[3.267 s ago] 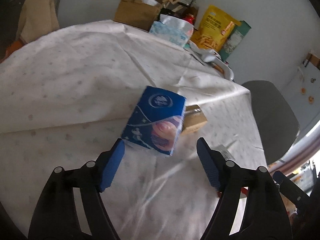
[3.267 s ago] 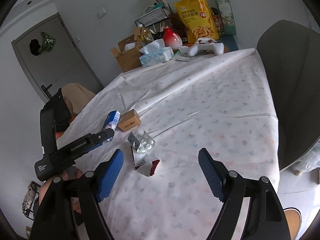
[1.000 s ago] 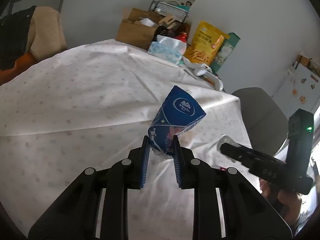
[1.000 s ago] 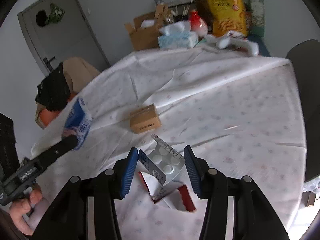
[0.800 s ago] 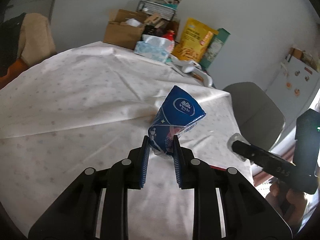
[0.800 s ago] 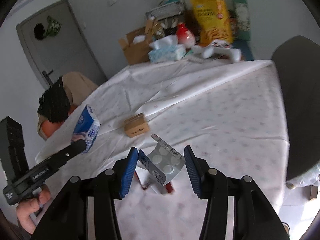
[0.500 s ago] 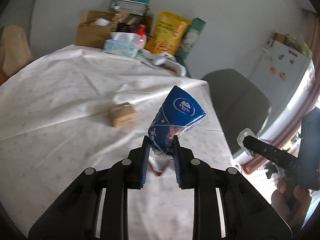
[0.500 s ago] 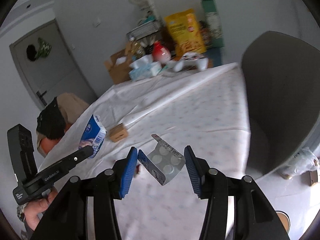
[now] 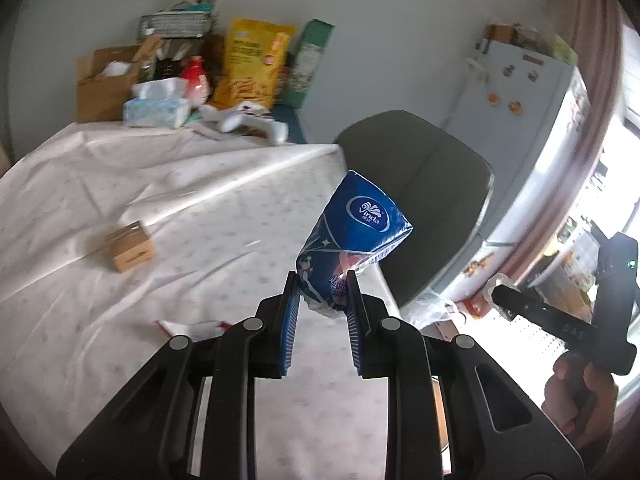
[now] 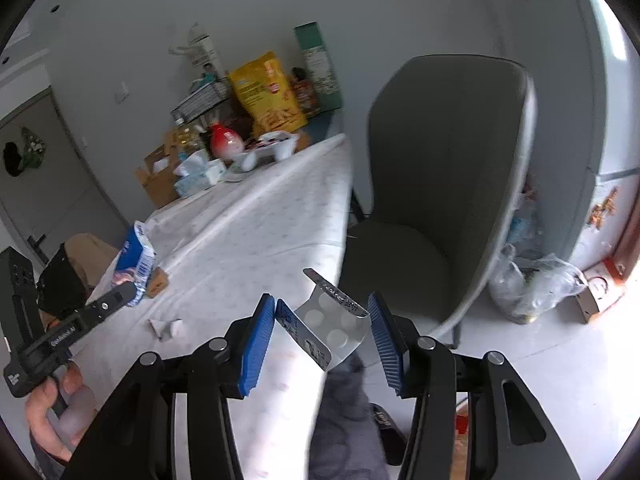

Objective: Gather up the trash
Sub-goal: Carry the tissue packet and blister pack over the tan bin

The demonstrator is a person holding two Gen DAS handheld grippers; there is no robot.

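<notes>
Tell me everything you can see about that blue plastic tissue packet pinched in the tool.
The blue plastic tissue packet is a soft, glossy wrapper with a white oval Vinda logo, a pinkish picture lower down and a barcode on one side. It looks crumpled and squeezed narrow at its lower end, where the left gripper clamps it between blue ribbed pads. It tilts upward and to the right, held in the air above the white tablecloth, touching nothing else.
</notes>
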